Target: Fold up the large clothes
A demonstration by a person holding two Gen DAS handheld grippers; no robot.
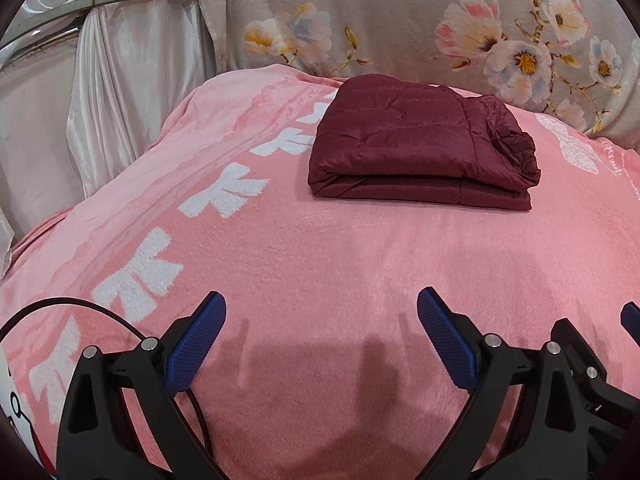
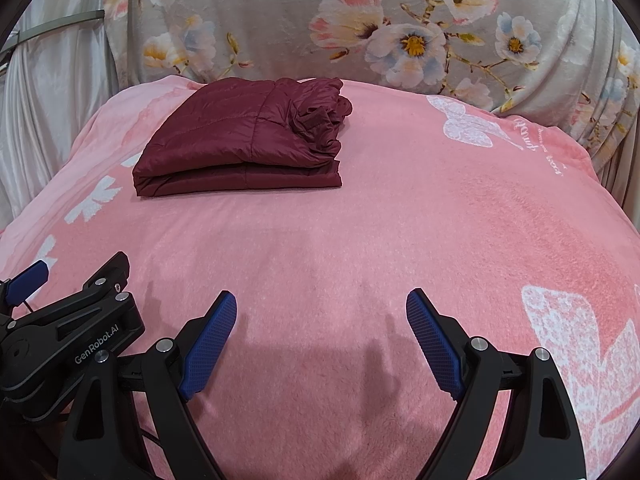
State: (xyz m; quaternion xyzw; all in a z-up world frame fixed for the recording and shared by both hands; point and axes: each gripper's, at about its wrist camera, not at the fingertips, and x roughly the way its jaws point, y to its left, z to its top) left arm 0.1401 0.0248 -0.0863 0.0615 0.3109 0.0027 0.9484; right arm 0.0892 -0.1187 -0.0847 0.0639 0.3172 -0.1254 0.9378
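jacket (image 1: pixel 416 140): folded on pink blanket (image 1: pixel 320 260) | both grippers' fingers (image 1: pixel 198 340) spread, empty

From my left wrist view, the right gripper (image 1: pixel 632 320) is cut off at the right edge; only one blue pad shows. Small script on the pink blanket (image 2: pixel 554 160) is too small to read. The folded jacket (image 2: pixel 240 140) hides its own lower layers and underside.

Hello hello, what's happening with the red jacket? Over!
Both hand-held grippers open, empty: left, right. Jacket folded on pink blanket, untouched. Nothing in the way.
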